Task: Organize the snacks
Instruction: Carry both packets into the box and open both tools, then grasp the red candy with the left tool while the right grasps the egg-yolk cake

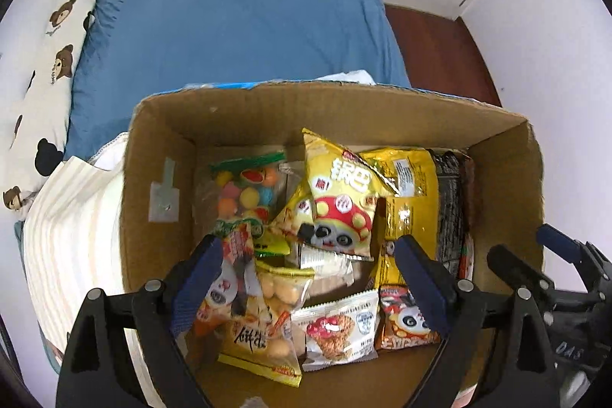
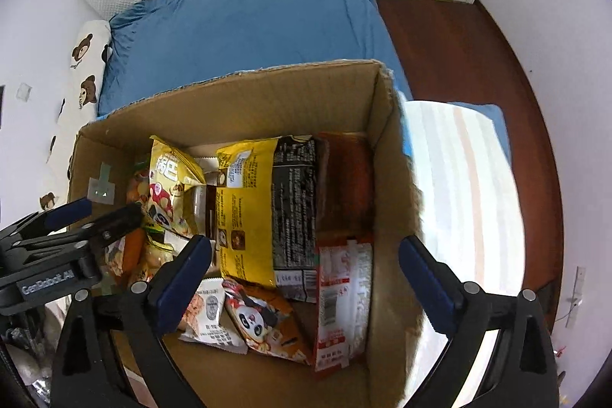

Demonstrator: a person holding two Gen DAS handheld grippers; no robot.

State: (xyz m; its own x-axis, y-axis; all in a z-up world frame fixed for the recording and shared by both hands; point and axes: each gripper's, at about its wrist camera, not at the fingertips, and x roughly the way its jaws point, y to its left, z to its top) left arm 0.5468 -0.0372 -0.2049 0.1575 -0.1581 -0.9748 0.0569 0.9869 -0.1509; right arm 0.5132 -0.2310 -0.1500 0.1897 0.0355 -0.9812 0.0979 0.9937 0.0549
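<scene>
Snack packets fill the floor of an open cardboard box (image 1: 160, 148) that stands on the bed, against the blue sheet (image 1: 237, 21). Along the box's right wall lie the longest packs, a yellow-and-black bag (image 2: 264, 213) and a red-and-white pack (image 2: 340, 297), both flat with their long axes running from the near wall toward the far wall. Left of them, a yellow mushroom-print bag (image 1: 340, 194) stands tilted, its top corner pointing up and toward the far wall. A clear bag of coloured balls (image 1: 244, 190) lies at the far left of the floor. Nearest me are a yellow biscuit bag (image 1: 267, 324), a white wrapped cake (image 1: 336, 327) and an orange panda packet (image 2: 260, 320), lying at mixed angles.

My left tool (image 1: 306, 285) hangs over the near left part of the box, spread wide and holding nothing; its left finger (image 1: 199, 278) overlaps a red panda packet (image 1: 233, 255) in the view, and I cannot tell whether they touch. My right tool (image 2: 306, 289) hangs over the right half of the box, equally spread and empty-handed. A striped cloth (image 2: 459, 186) lies beside the box's right wall, and a bear-print pillow (image 1: 49, 71) lies along the bed's left edge.
</scene>
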